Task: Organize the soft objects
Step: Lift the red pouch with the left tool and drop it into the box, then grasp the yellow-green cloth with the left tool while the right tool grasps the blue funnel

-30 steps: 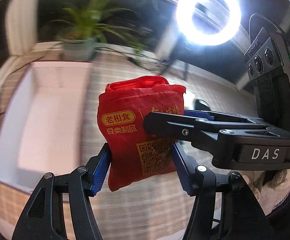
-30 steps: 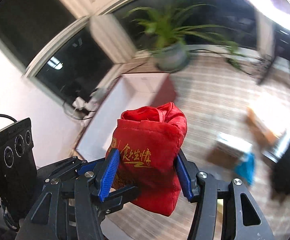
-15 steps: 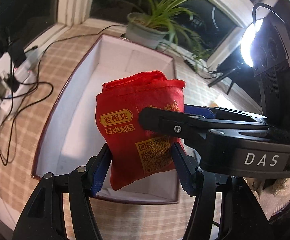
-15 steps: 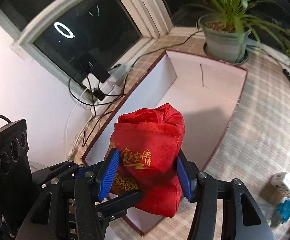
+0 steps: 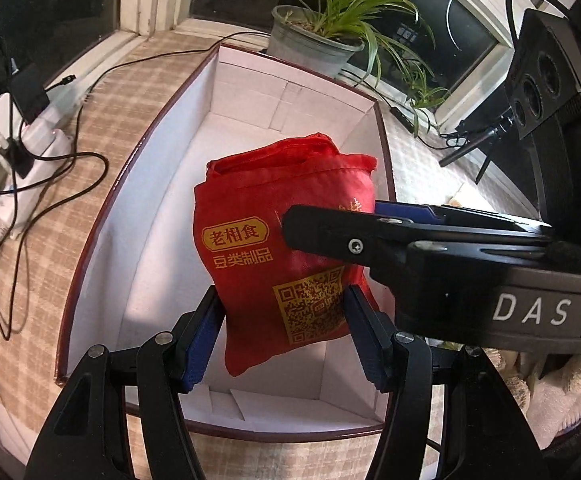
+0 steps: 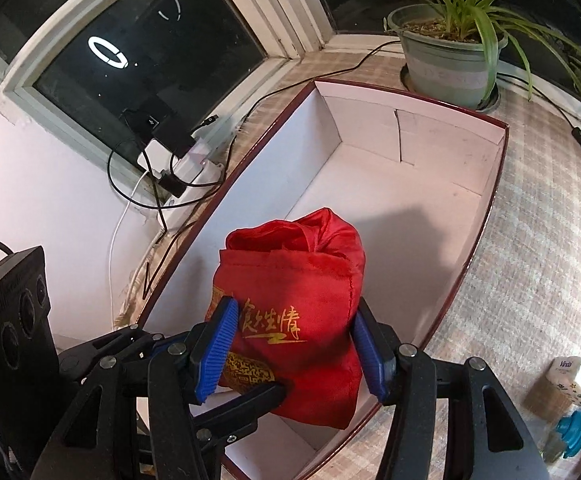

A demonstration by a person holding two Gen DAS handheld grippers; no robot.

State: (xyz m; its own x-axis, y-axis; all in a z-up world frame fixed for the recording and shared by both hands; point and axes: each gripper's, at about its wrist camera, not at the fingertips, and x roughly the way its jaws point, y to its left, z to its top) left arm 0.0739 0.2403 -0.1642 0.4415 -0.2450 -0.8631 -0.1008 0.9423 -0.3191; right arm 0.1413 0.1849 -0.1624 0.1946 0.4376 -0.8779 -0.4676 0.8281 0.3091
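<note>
Two grippers clamp one red cloth pouch (image 5: 286, 248) between them, the left gripper (image 5: 282, 336) pinching its lower part and the right gripper (image 6: 292, 350) squeezing its sides, apparently to keep the limp fabric (folded over at the top) bundled. It hangs over the open white box (image 6: 486, 208) on the checked surface (image 6: 538, 264), seemingly its destination.

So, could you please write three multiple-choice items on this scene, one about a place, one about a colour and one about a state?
1. Where does the red pouch hang?
A. Over the open white box
B. On the windowsill
C. Beside the potted plant

2. What colour are the gripper pads?
A. Yellow
B. Blue
C. Green

3. How is the pouch held?
A. Left gripper alone
B. Lying free
C. Both grippers, with the right gripper

Answers: 1 A, the box interior lies behind it; 2 B, the ribbed pads are blue; 3 C, each view shows pads pressing it.
</note>
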